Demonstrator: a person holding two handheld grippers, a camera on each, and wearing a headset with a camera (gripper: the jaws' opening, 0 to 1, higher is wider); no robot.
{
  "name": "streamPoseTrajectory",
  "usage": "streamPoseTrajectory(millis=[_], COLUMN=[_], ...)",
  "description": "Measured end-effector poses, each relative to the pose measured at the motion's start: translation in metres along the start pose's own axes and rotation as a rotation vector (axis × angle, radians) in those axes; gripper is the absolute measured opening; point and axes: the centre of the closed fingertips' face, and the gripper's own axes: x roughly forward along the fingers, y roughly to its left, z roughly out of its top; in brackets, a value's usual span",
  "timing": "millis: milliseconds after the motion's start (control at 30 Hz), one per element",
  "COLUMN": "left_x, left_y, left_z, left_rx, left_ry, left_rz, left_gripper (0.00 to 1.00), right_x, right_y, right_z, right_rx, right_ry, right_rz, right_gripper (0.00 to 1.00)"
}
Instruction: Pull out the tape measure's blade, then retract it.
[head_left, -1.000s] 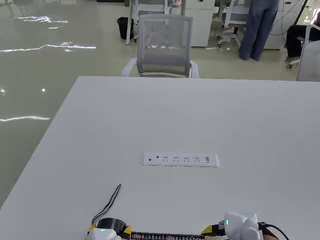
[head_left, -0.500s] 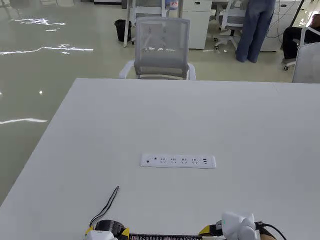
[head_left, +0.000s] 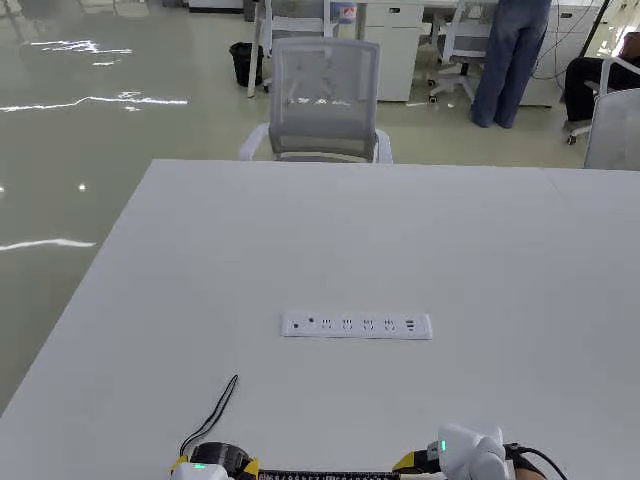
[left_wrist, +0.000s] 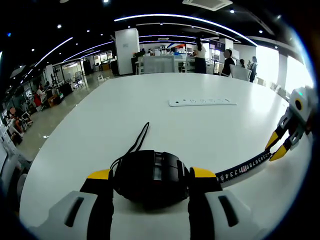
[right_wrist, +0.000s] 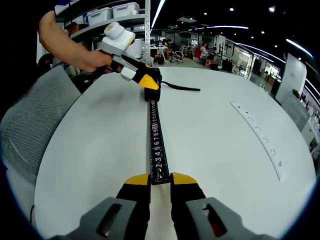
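- Your left gripper (left_wrist: 151, 176) sits low centre in the left gripper view. Its jaws are closed on the black tape measure case (left_wrist: 149, 164), one yellow tip on each side.
- The blade (left_wrist: 245, 169) is out of the case. It runs toward the right edge of that frame, to your right gripper (left_wrist: 289, 136).
- In the right gripper view, your right gripper's jaws at bottom centre are closed on the blade's free end. The blade runs straight up the frame over the white counter (right_wrist: 215, 135) to the case at upper left. You cannot tell whether it touches the counter.
- The case's black cord (head_left: 215, 408) lies on the counter, lower left of the head view.
- In the head view both grippers sit at the bottom edge, with the blade stretched between them.
- A white power strip (head_left: 356, 326) lies mid-frame, well apart from the grippers.
- A grey mesh chair (head_left: 325, 90) stands at the counter's far edge, top centre.
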Motion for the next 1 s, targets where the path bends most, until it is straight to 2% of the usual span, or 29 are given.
streamPoseTrajectory(millis=[433,1000], left_x=[0.0004,0.0013], left_y=[-0.0008,0.0000], left_z=[-0.0010,-0.0024], left_rx=[0.017,0.008], left_ry=[0.001,0.004], left_rz=[0.002,-0.003], left_gripper=[0.57,0.57], right_x=[-0.0005,0.0030], right_y=[0.0004,0.0009], right_z=[0.0011,0.0030], right_rx=[0.000,-0.003], right_ry=[0.001,0.003], right_rz=[-0.001,0.003], right_gripper=[0.13,0.14])
